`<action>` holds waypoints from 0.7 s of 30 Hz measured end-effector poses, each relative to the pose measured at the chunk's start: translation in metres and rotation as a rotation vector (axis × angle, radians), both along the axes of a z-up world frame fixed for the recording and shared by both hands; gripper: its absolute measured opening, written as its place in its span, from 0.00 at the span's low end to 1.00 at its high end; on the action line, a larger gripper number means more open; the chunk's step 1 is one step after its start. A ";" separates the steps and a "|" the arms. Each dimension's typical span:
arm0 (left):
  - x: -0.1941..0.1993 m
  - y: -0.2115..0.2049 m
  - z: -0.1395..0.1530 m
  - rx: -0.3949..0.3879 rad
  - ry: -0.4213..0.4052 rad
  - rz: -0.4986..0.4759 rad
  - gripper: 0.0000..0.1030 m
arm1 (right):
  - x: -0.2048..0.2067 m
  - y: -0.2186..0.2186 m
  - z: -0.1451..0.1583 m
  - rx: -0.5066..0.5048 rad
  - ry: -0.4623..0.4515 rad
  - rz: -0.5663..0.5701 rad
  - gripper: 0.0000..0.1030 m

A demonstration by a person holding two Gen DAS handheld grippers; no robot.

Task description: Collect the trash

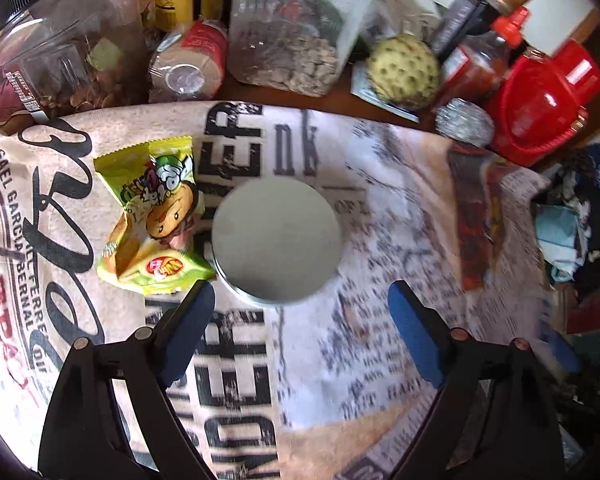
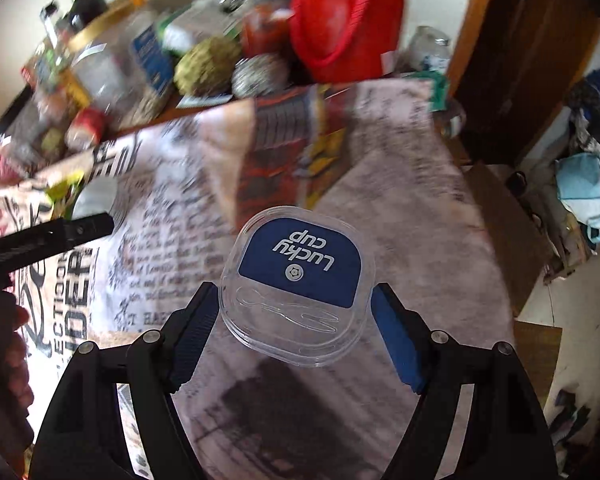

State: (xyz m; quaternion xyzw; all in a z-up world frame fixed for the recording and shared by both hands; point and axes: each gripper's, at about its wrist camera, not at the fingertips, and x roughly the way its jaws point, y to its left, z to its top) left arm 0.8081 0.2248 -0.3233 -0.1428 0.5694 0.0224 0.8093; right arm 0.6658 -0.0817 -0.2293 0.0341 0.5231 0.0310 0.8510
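In the left wrist view, a yellow-green snack wrapper (image 1: 156, 216) lies crumpled on the printed tablecloth (image 1: 380, 240), touching a round grey tin (image 1: 276, 240) to its right. My left gripper (image 1: 298, 300) is open and empty, just short of the tin. In the right wrist view, my right gripper (image 2: 294, 312) is shut on a clear plastic container with a blue "Lucky cup" label (image 2: 300, 284), held above the cloth. The wrapper (image 2: 62, 192) and tin (image 2: 96, 200) show at far left, with the left gripper's black body (image 2: 48, 236) over them.
The table's far edge is crowded: clear jars of snacks (image 1: 288, 40), a can on its side (image 1: 188, 64), a green custard apple (image 1: 404, 68), a foil ball (image 1: 464, 120), sauce bottles and a red plastic jug (image 1: 540, 100). Clothes and boxes (image 2: 580, 192) lie on the floor at right.
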 end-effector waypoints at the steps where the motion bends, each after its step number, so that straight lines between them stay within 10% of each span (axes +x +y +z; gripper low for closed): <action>1: 0.003 0.001 -0.001 0.012 -0.001 0.010 0.86 | 0.000 -0.005 0.003 -0.001 -0.009 -0.014 0.73; 21: 0.003 -0.060 0.020 0.165 -0.087 -0.108 0.69 | -0.009 -0.024 0.038 0.049 -0.097 -0.030 0.73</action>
